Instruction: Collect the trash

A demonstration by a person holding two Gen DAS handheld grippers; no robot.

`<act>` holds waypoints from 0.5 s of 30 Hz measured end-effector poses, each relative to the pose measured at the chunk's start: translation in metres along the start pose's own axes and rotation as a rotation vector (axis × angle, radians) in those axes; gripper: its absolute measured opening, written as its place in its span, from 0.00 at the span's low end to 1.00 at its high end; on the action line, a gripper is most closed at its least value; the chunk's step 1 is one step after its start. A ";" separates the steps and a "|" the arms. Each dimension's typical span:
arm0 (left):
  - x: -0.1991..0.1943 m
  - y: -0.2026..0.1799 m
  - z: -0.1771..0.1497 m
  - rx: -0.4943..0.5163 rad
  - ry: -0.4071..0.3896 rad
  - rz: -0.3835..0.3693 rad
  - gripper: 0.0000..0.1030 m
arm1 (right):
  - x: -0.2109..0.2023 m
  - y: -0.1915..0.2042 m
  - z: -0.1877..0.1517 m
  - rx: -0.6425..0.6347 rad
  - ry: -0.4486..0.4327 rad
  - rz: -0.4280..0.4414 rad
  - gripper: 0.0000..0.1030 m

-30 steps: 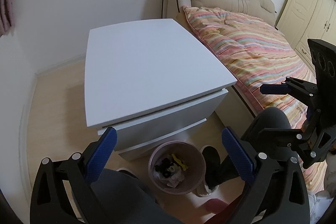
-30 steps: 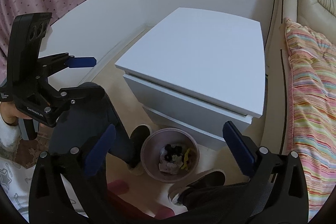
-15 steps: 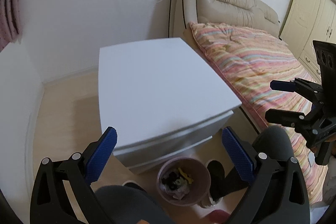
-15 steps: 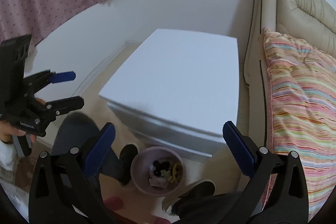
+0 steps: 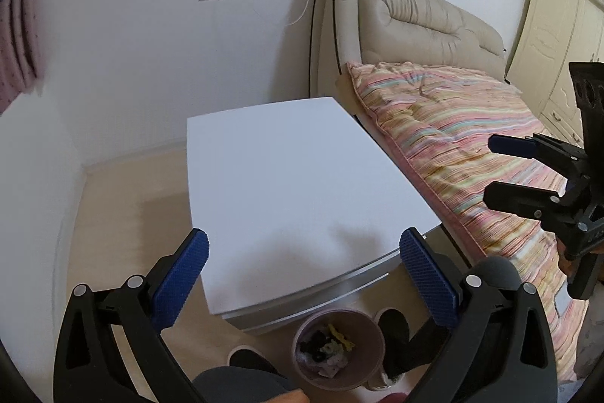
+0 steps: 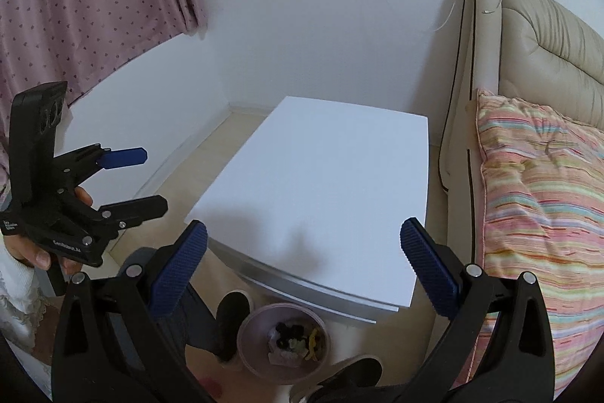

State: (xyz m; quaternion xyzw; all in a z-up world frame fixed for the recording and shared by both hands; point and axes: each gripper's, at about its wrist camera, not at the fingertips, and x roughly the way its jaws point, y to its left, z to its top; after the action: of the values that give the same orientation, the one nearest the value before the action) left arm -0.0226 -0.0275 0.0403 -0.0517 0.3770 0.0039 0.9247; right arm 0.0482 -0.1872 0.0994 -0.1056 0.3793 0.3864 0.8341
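The trash [image 5: 327, 352] sits in a small pink bin [image 5: 372, 335] on the floor, just in front of the white nightstand [image 5: 294, 184] and between the person's feet. It looks like crumpled paper and scraps, dark and yellow (light, soft, easily crushed), so a loose pinch on any raised fold should do. The nightstand top shows nothing to collect. Left gripper [image 5: 302, 276] and right gripper [image 6: 302, 274] both hover above with fingers spread wide, holding nothing.
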 end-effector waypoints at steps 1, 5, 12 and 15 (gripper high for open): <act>0.000 0.000 0.000 -0.003 0.000 -0.007 0.94 | 0.000 0.001 0.001 -0.003 0.000 0.000 0.97; 0.000 0.003 0.003 -0.027 -0.006 -0.031 0.94 | 0.001 0.001 0.004 -0.008 0.002 0.002 0.97; -0.001 0.008 0.004 -0.054 -0.013 -0.011 0.94 | 0.001 0.000 0.004 -0.007 0.004 -0.001 0.97; -0.001 0.008 0.005 -0.054 -0.009 -0.007 0.94 | 0.000 0.001 0.005 -0.009 0.001 -0.003 0.97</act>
State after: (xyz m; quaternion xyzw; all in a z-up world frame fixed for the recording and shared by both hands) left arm -0.0197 -0.0189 0.0436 -0.0779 0.3725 0.0112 0.9247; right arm 0.0506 -0.1840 0.1027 -0.1103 0.3778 0.3868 0.8339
